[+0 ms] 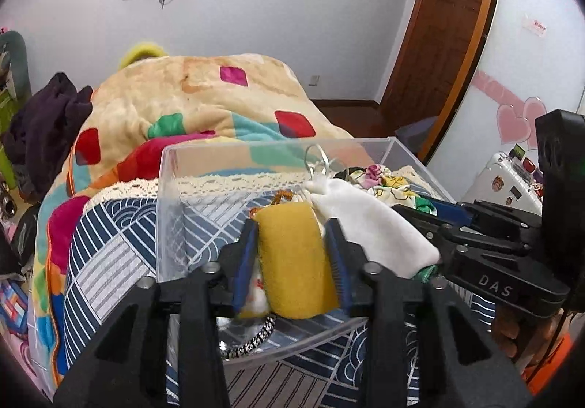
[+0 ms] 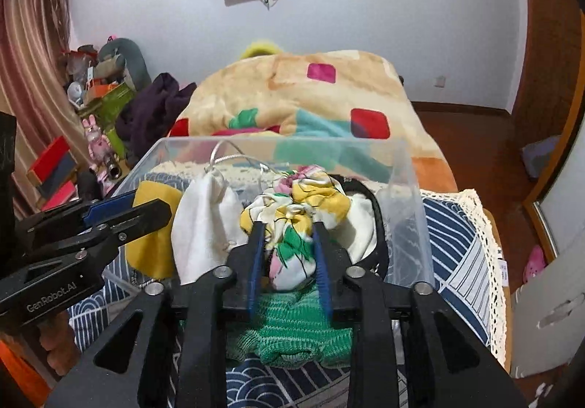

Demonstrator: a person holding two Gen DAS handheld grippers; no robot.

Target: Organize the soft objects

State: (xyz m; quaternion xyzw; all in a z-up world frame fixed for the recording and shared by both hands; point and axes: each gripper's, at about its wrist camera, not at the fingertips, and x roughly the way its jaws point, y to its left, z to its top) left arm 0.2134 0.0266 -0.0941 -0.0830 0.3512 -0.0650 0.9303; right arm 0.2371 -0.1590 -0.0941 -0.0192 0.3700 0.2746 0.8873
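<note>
The left gripper (image 1: 292,254) pinches a yellow sponge cloth (image 1: 298,261) over the near edge of the clear plastic box (image 1: 172,188). The right gripper (image 2: 289,250) clamps a floral scarf (image 2: 296,210) inside that box, beside a white pouch (image 2: 201,225). The box sits on the bed (image 2: 457,243), with a green knit piece (image 2: 292,331) under the right fingers.

Yellow velvety cloth pouch (image 1: 298,261) showing plain mustard at lower centre. White fabric drawstring bag (image 1: 369,221) beside it showing plain white. Floral silk scarf (image 2: 296,221) mixing yellow, green, pink on white. Green knitted piece (image 2: 292,327) sitting bottom centre. Navy-and-white wave-pattern bedcover (image 1: 109,250) filling lower left.
</note>
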